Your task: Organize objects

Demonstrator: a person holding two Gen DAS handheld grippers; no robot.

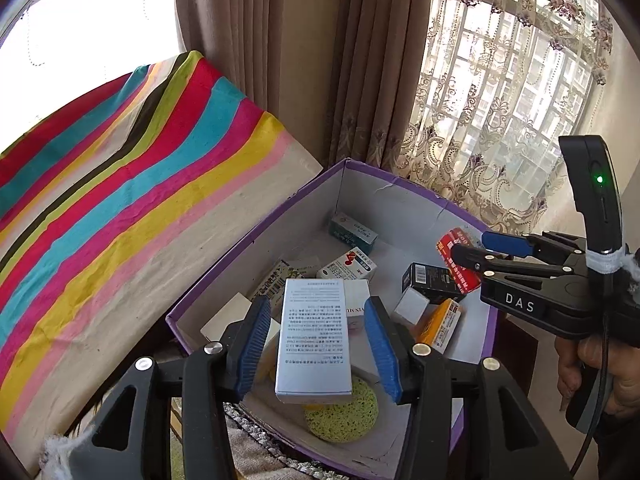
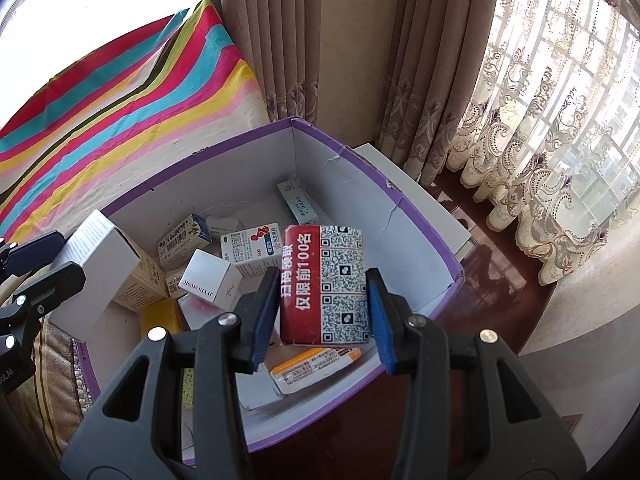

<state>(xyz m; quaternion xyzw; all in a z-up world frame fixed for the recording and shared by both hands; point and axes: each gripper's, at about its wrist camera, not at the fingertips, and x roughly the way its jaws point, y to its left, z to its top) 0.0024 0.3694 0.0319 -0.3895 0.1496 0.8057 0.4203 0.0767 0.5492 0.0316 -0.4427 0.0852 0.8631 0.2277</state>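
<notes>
Box (image 2: 424, 232): purple rim, white inside. Cloth (image 1: 120, 184): red, blue, yellow, pink, black stripes. Sponge (image 1: 344, 412): yellow, holey. Packet (image 2: 324, 284): red, black-white squares. Curtain (image 2: 552, 184): cream, flower lace.

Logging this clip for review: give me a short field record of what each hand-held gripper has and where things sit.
left hand-held gripper: open around a white printed carton, pads not clearly touching it
right hand-held gripper: around a red QR-code packet; contact unclear
container: purple-edged cardboard box, open top, under both items
box contents: several small cartons, a yellow round sponge
beside box: striped multicolour cloth
</notes>
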